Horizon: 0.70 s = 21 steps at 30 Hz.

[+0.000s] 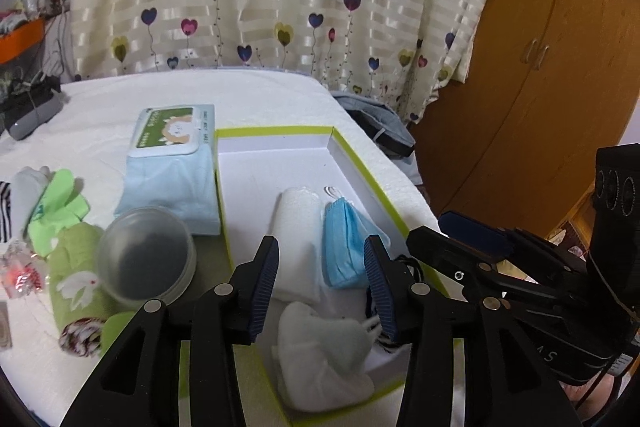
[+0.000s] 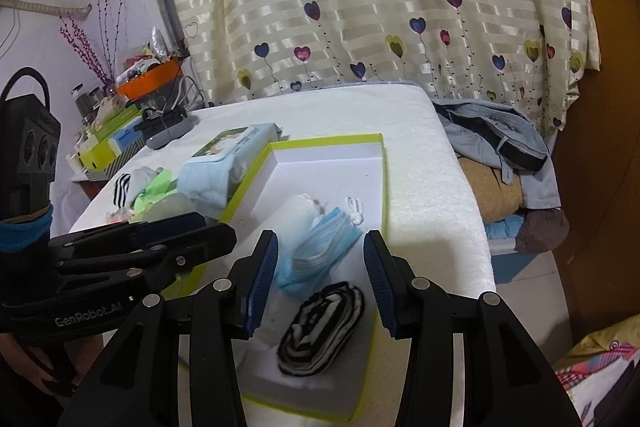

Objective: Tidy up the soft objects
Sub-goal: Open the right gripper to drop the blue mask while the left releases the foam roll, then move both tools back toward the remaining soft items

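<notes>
Claws on both sides are hanging over the white box with the lime-green rim, which sits on a white towel-covered tabletop. Left claw has its jaws parted with nothing pinched between the blue ribbed pads; a white fluffy sock bundle lies in the box just below them. Right claw is likewise spread and gripping nothing, with the black-and-white striped sock roll lying in the box under it, not touched. Further into the box there's a rolled white cloth and a stack of blue face masks side by side. Left of the box: a pale blue wet-wipes pack with a green cartoon label — the print on it is too small to read — plus a clear round tub, a green towel with a white rabbit on it and some green and grey socks. Only writing I can actually make out is "GenRobot.AI" on the body of the left claw, as seen from the right wrist camera.
</notes>
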Tool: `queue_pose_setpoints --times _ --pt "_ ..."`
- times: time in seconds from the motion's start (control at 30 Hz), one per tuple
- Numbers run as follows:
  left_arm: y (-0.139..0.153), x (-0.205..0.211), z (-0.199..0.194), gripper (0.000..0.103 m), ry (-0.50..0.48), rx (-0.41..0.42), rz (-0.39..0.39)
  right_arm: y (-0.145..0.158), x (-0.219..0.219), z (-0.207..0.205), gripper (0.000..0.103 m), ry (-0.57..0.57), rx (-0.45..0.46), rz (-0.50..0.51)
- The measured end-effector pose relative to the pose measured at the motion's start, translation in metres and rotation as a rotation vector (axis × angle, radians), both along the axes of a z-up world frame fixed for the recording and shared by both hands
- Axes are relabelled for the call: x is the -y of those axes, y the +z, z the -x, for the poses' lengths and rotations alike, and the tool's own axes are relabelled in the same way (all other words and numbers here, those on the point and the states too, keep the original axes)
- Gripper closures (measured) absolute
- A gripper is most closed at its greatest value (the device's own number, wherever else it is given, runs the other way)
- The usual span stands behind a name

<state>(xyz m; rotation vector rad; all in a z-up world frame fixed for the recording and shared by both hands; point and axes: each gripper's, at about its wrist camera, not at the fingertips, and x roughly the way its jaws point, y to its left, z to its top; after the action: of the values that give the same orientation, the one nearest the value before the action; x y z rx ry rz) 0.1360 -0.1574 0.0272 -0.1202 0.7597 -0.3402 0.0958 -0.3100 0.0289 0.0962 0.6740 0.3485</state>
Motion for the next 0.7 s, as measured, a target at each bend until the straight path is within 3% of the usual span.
queue_pose_setpoints --times 0.37,0.5,0.7 --pt "0.013 -0.025 0.043 0.06 0.025 0.052 0.013 0.013 -0.023 0.033 0.057 0.039 0.032 0.029" --pt "0.012 -0.037 0.057 0.06 0.047 0.059 0.016 0.015 -0.032 0.046 0.049 0.058 0.046 0.038" --pt "0.012 -0.057 0.074 0.06 0.077 0.069 0.033 0.016 -0.049 0.059 0.049 0.101 0.057 0.054"
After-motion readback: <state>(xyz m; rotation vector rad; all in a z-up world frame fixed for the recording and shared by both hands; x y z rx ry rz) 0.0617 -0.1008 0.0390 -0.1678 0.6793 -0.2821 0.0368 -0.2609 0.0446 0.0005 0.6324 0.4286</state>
